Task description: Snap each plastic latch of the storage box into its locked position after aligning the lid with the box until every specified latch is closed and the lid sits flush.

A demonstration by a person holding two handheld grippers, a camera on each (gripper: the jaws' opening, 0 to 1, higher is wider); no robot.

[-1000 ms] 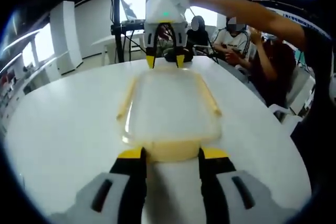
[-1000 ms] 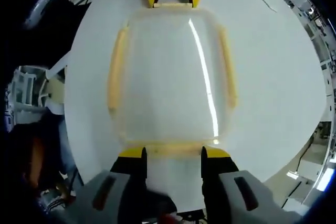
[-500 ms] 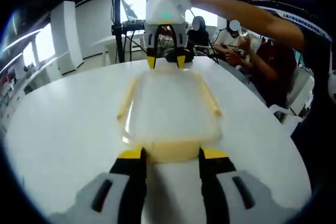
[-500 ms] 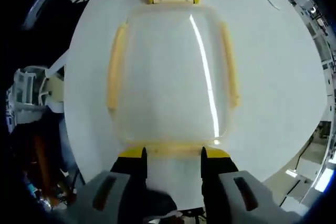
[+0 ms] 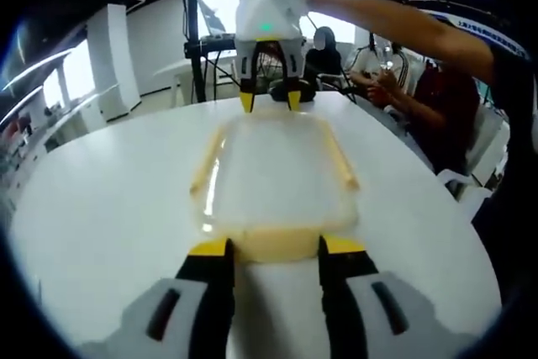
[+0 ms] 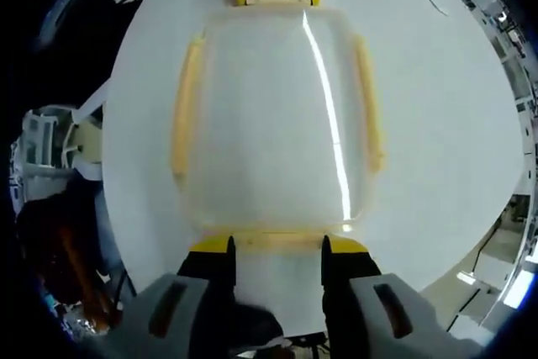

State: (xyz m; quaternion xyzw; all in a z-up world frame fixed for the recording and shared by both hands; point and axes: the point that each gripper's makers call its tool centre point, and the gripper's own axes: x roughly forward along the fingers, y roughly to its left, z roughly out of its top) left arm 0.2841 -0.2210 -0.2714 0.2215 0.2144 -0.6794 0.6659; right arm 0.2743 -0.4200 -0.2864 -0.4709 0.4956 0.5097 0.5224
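Nearest to us in the left gripper view, our left gripper stands with its jaws parted, the yellow tips straddling the near end latch of the storage box, with nothing clamped. The box lies in the middle of the white table, its clear lid seated on top. Along both long sides the yellow side latches lie against the lid edge; whether they have clicked home we cannot tell.

At the far end, our right gripper hangs tips-down, open as well, its tips astride the far end latch. We judge the step in hand to be the pair of end latches. The next move calls for pressing each one down and inward until it snaps, with the lid kept level.

The left gripper view adds seated people beyond the table. The right gripper view looks straight down on the lid, showing its whole outline.
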